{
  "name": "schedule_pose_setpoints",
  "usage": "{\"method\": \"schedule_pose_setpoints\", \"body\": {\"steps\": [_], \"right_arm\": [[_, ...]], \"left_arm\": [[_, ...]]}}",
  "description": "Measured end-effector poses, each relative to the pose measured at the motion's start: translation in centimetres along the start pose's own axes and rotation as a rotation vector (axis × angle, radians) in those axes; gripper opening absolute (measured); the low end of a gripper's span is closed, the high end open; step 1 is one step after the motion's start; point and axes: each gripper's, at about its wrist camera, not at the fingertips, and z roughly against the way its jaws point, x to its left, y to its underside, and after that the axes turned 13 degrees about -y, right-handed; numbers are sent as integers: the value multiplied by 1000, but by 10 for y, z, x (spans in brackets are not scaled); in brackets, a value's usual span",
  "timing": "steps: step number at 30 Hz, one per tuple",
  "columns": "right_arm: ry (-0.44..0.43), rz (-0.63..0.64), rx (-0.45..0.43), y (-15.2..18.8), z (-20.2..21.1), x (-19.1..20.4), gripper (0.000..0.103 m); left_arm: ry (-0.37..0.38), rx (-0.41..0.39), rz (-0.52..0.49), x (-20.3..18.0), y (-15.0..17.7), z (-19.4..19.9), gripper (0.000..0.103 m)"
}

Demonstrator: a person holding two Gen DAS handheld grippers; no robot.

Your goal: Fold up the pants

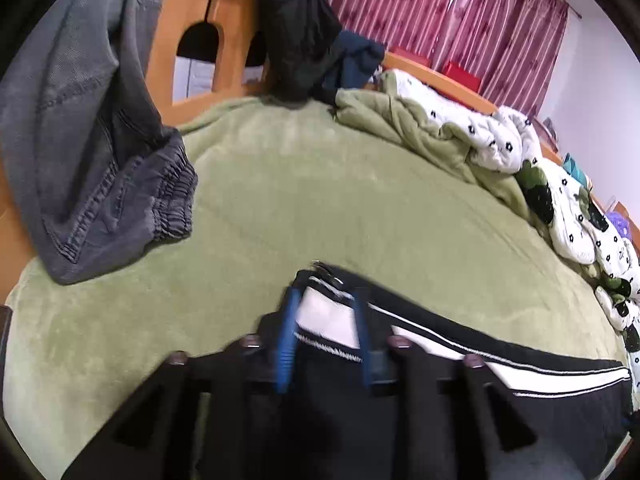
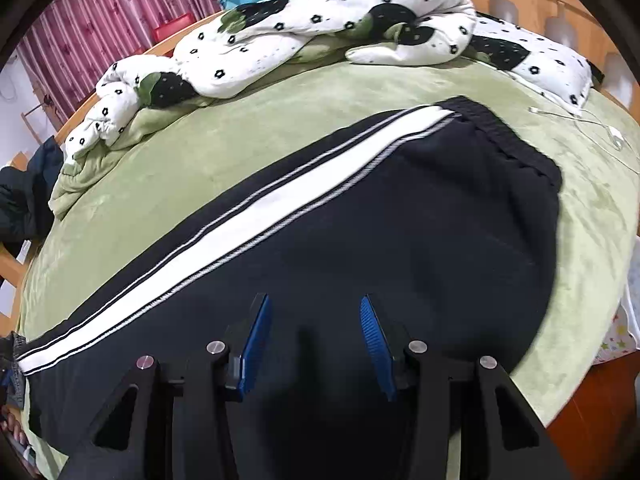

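Black track pants (image 2: 420,232) with a white side stripe (image 2: 256,216) lie flat on the green bed, waistband at the far right. My right gripper (image 2: 314,312) is open, its blue pads just above the black cloth near the seat. In the left wrist view my left gripper (image 1: 326,304) has its blue fingers (image 1: 289,332) around the leg end of the pants (image 1: 480,360), the white stripe between them. The jaws stand fairly wide and the frame is blurred, so the grip is unclear.
Grey jeans (image 1: 88,152) lie at the bed's left edge. Dark clothes (image 1: 300,36) hang on the wooden frame (image 1: 192,8). A bunched flower-print quilt (image 2: 280,40) lines the far side. A white cable (image 2: 600,128) lies near the pillow. Green blanket (image 1: 320,184) surrounds the pants.
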Motion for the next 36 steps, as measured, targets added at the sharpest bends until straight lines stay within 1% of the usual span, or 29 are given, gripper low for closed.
{"method": "schedule_pose_setpoints", "body": {"steps": [4, 9, 13, 16, 20, 21, 23, 25, 27, 30, 31, 32, 33, 34, 36], "right_arm": [[-11, 6, 16, -6, -15, 13, 44], [-17, 13, 29, -11, -29, 22, 44], [-18, 11, 40, -12, -39, 25, 44], [-14, 11, 50, -12, -46, 26, 44], [-10, 17, 58, -13, -53, 29, 44], [-10, 19, 60, -13, -53, 29, 44], [-9, 29, 60, -15, -56, 31, 44], [-8, 40, 60, -17, -58, 32, 44], [-9, 53, 61, -21, -60, 32, 44], [-3, 100, 46, -32, -58, 32, 44], [-3, 120, 41, -35, -58, 33, 44], [-7, 157, 36, -41, -58, 35, 45], [-15, 194, 41, -47, -60, 35, 56], [-21, 225, 46, -52, -63, 36, 69], [-14, 311, 37, -61, -69, 39, 71]], "left_arm": [[16, 50, 5, -1, 4, -17, 37], [48, 107, 12, -1, 7, -34, 41], [11, 146, -29, -9, 7, -51, 41], [-21, 147, -56, -14, 7, -60, 41], [-42, 175, -69, -15, 6, -74, 41], [-45, 175, -69, -15, 6, -76, 41], [-48, 173, -74, -16, 6, -79, 35], [-44, 171, -80, -17, 3, -81, 26], [-25, 159, -77, -16, 0, -78, 20], [5, 101, -39, -12, -7, -67, 19], [0, 93, -32, -11, -9, -67, 19], [-13, 105, -33, -12, -9, -73, 19], [-24, 126, -29, -12, -8, -79, 19], [-34, 143, -25, -13, -7, -85, 19], [-48, 134, -34, -15, -4, -87, 19]]}}
